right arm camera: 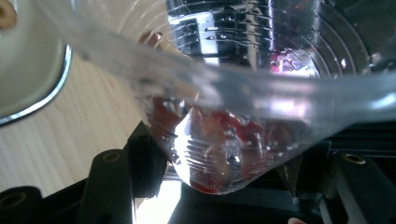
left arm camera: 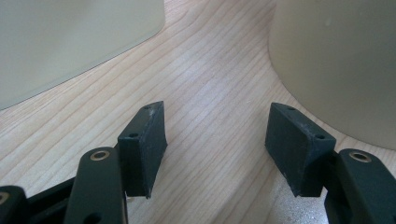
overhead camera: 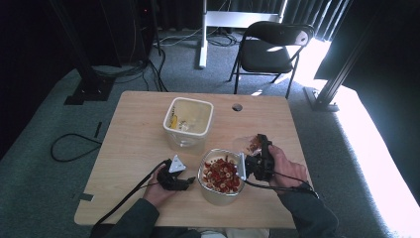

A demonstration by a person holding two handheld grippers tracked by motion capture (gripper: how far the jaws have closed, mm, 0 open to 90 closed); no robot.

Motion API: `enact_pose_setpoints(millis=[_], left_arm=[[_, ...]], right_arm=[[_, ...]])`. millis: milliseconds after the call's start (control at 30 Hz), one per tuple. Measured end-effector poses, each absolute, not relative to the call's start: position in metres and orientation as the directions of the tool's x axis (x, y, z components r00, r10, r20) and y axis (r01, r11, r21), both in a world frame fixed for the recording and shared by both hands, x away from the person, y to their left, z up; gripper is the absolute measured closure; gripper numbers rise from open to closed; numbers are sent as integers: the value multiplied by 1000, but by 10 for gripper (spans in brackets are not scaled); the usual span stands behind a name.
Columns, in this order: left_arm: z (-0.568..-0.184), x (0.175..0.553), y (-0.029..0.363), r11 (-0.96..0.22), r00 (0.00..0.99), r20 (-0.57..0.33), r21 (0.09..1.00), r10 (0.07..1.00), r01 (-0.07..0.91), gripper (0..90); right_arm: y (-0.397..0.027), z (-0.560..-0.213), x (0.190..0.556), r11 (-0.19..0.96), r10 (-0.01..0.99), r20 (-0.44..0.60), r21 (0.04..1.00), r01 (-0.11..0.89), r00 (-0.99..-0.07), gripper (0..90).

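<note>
The clear plastic cup (overhead camera: pixel 250 144) with red bits left sits clamped in the right gripper (overhead camera: pixel 258 148), just beside the round glass bowl (overhead camera: pixel 221 174) of red-and-tan pieces — pouring looks nearly done. Left gripper (overhead camera: pixel 184 181) rests empty, jaws apart, on the tabletop (overhead camera: pixel 133 144) — next, probably tipping out the rest.

Two tubs (overhead camera: pixel 188 122) (overhead camera: pixel 220 177), one cup (overhead camera: pixel 250 144), one chair (overhead camera: pixel 270 47).

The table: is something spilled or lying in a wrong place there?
Nothing stands out. The red and pale pieces lie inside the round bowl and the clear cup in the right gripper; I see none on the table. The square container stands upright.
</note>
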State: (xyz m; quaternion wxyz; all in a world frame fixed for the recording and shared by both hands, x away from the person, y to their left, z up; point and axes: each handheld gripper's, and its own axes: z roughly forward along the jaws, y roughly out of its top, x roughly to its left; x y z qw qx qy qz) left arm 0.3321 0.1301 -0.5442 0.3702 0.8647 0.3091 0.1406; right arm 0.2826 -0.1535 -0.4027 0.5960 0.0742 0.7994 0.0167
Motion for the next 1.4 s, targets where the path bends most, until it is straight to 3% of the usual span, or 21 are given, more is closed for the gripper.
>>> enact_pose_setpoints(millis=[567, 733, 1400], left_arm=[[-544, 332, 130, -536, 770, 15, 727, 638, 430, 389], [-544, 332, 130, -536, 770, 15, 726, 638, 430, 389], [-544, 332, 130, -534, 769, 13, 727, 639, 431, 389]], right_arm=[[-139, -411, 271, 970, -209, -975, -216, 109, -73, 416], [-138, -411, 268, 962, -252, -968, -252, 108, -17, 416], [-133, -411, 262, 957, -284, -958, -280, 71, 45, 417]])
